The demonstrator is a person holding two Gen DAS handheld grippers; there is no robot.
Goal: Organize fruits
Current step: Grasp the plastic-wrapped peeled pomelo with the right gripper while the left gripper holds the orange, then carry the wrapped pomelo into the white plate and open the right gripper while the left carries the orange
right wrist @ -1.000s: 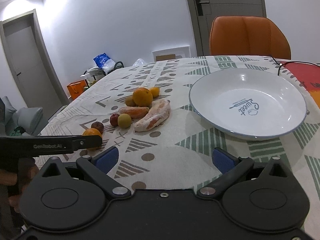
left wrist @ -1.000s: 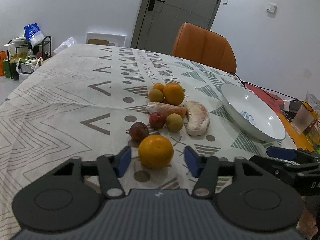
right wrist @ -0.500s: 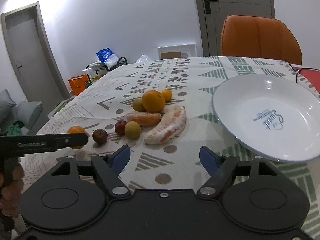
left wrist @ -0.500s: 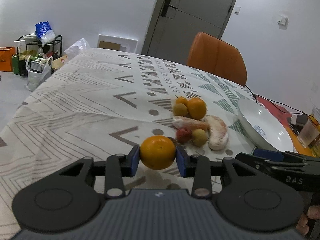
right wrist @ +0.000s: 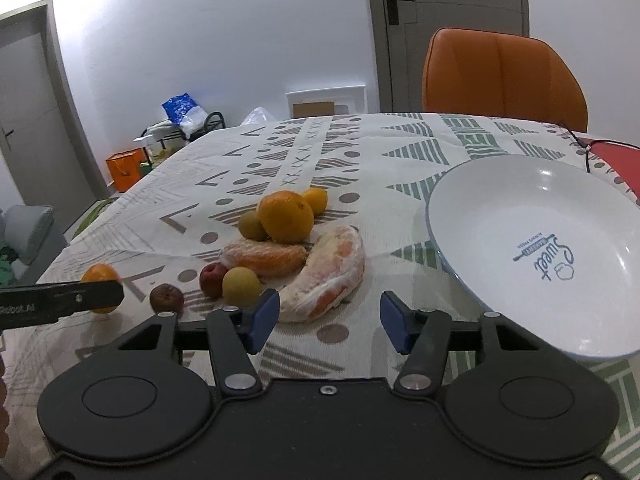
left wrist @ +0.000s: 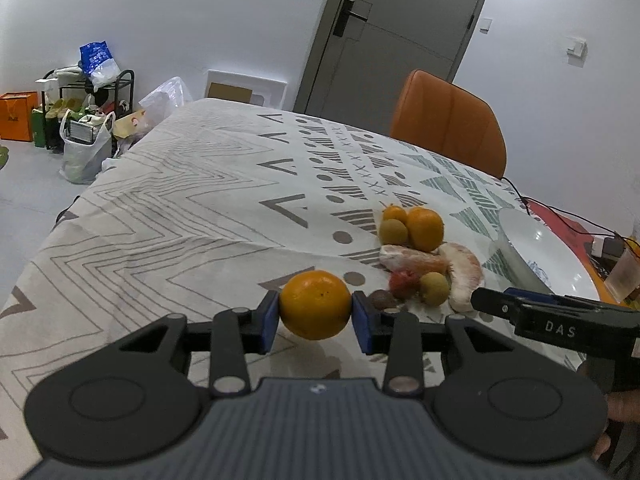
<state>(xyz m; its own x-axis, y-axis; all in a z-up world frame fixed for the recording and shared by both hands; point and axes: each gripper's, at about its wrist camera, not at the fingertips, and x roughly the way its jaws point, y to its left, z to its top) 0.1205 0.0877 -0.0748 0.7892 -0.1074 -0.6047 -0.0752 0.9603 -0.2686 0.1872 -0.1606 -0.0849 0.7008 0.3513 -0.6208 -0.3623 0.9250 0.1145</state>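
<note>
My left gripper (left wrist: 315,322) is shut on an orange (left wrist: 315,304), held just above the patterned tablecloth; in the right wrist view that orange (right wrist: 100,276) shows at the left behind the left gripper's finger. A cluster of fruit lies mid-table: a big orange (right wrist: 285,216), small green fruits (right wrist: 241,285), a red fruit (right wrist: 212,279), a dark wrinkled fruit (right wrist: 166,299) and two peeled pomelo wedges (right wrist: 324,276). My right gripper (right wrist: 327,320) hovers in front of the nearer wedge with its jaws closing and nothing between them. A white plate (right wrist: 536,256) sits at the right.
An orange chair (right wrist: 504,76) stands behind the table's far edge. A black cable (left wrist: 560,216) and a red mat (right wrist: 616,160) lie at the right beyond the plate. Bags and a rack (left wrist: 80,120) stand on the floor at the left. A person's fingers (left wrist: 616,416) hold the right gripper.
The left gripper closed on the nearest orange and lifted it off the cloth. The right gripper moved left toward the fruit cluster while its jaws narrowed.
</note>
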